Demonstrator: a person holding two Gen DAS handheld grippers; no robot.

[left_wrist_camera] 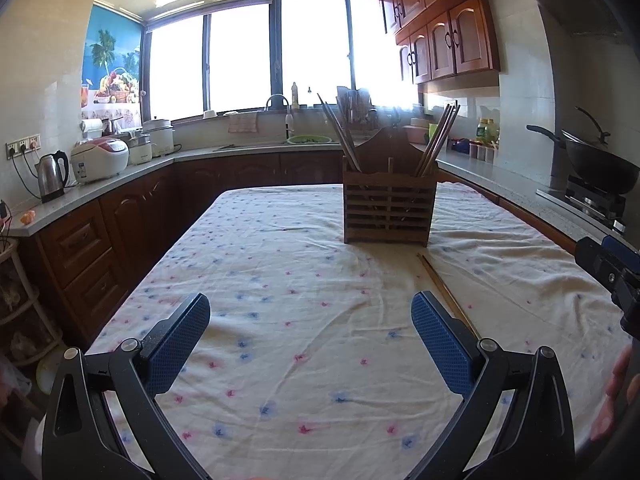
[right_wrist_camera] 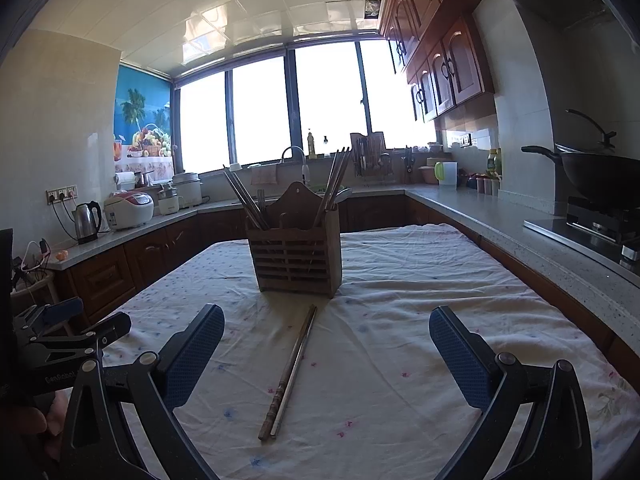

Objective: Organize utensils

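A wooden slatted utensil holder (left_wrist_camera: 387, 208) stands on the cloth-covered table (left_wrist_camera: 280, 300), with chopsticks leaning out of its left and right compartments. It also shows in the right wrist view (right_wrist_camera: 296, 256). A pair of chopsticks (right_wrist_camera: 290, 372) lies flat on the cloth in front of the holder; in the left wrist view it (left_wrist_camera: 444, 292) runs past the right finger. My left gripper (left_wrist_camera: 310, 344) is open and empty above the cloth. My right gripper (right_wrist_camera: 326, 356) is open and empty, with the loose chopsticks between its fingers' line of sight.
Kitchen counters run around the table, with a kettle (left_wrist_camera: 52, 176) and rice cooker (left_wrist_camera: 100, 158) at left. A wok (right_wrist_camera: 600, 176) sits on the stove at right. The right gripper's body (left_wrist_camera: 612, 276) shows at the right edge, the left gripper's body (right_wrist_camera: 60, 340) at the left.
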